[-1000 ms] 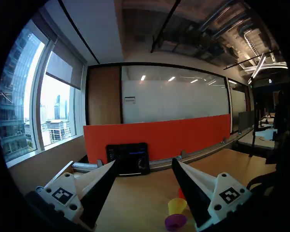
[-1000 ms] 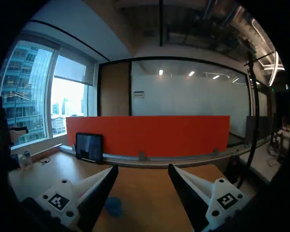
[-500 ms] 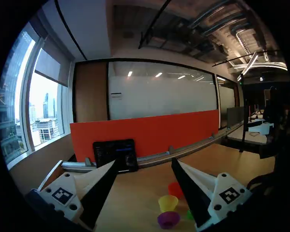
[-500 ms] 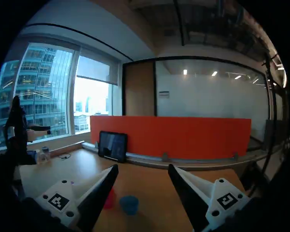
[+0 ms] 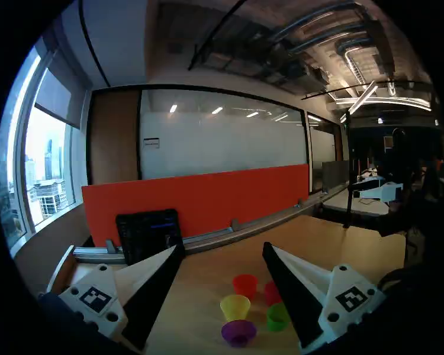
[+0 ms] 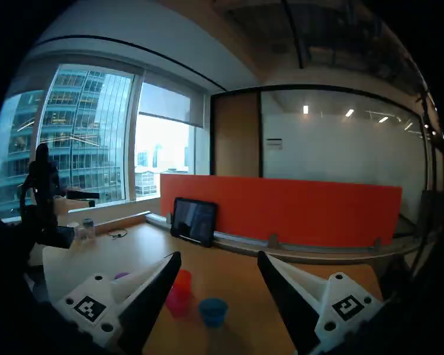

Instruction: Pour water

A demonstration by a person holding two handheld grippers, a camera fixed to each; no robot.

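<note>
On desk (image 5: 340,236) below my left gripper (image 5: 221,245) sit the cups (image 5: 235,306), blue cup (image 6: 213,310) ahead of my right gripper (image 6: 218,254); both spread wide, empty; I'd descend slowly, centring one cup before closing

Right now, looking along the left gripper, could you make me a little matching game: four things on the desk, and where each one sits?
Things
1. purple cup
2. green cup
3. yellow cup
4. tablet

Places
A. propped up in front of the orange divider
B. to the picture's right of the yellow cup
C. the cup nearest the camera
D. between the purple cup and the orange cup

Pairs: 1-C, 2-B, 3-D, 4-A
</note>
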